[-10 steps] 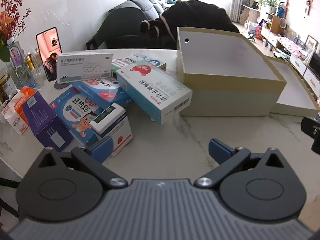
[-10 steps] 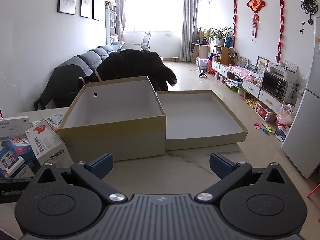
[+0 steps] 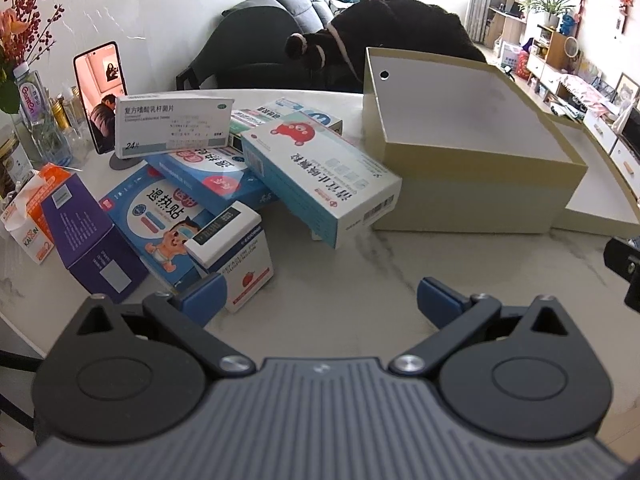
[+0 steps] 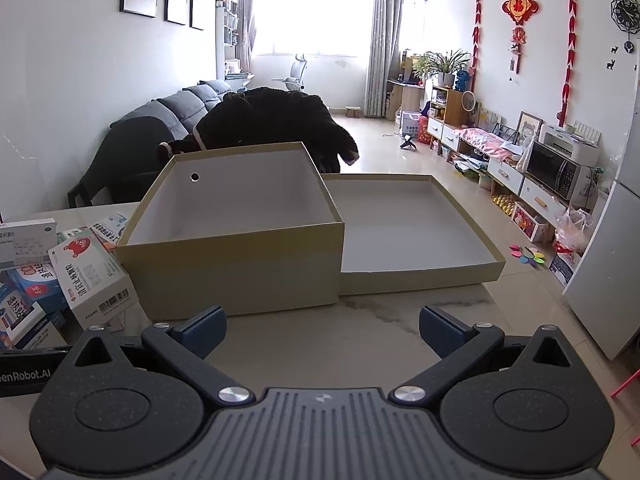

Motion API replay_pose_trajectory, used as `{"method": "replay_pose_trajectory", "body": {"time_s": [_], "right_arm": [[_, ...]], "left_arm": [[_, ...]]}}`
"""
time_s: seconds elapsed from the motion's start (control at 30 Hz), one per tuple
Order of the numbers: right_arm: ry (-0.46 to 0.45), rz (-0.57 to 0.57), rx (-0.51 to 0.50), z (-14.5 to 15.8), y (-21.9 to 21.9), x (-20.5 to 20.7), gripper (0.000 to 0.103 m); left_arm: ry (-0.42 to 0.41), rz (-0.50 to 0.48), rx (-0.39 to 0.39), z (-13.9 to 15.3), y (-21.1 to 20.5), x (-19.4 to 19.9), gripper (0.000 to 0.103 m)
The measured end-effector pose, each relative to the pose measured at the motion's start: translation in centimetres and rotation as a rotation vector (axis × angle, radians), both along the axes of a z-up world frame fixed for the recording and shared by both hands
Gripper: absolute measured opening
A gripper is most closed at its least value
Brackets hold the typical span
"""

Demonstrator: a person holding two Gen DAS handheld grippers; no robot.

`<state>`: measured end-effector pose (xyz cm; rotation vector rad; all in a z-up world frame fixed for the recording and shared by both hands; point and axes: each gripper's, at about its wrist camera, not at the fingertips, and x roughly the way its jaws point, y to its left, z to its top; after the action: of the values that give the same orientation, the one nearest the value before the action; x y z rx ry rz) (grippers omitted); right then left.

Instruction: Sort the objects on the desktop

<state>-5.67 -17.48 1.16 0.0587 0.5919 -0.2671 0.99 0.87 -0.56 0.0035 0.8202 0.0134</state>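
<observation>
Left gripper [image 3: 318, 300] is spread wide and holds nothing, poised over bare marble table [image 3: 360, 280]. Its left finger pad [image 3: 202, 298] appears to sit just beside, possibly touching, a small white box with a strawberry mark [image 3: 240, 264]; the fisheye view does not settle contact. Beyond lies a loose pile of medicine boxes, the white-and-teal box with a red bear [image 3: 320, 172] uppermost and tilted, its corner near the tan cardboard box [image 3: 472, 196]. That box stands open and empty ahead and to the right. Right gripper [image 4: 322, 330] is likewise wide apart and empty, directly before the tan box, with the shallow lid [image 4: 420, 272] adjoining on the right.
</observation>
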Motion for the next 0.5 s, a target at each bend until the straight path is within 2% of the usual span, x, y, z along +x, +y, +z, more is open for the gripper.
{"method": "replay_pose_trajectory", "body": {"time_s": [0.5], "right_arm": [[0.050,-0.007,0.028,-0.7,-0.2,1.0,0.103]], "left_arm": [[0.018,0.020,0.003,-0.7,0.4,0.5,0.103]]}}
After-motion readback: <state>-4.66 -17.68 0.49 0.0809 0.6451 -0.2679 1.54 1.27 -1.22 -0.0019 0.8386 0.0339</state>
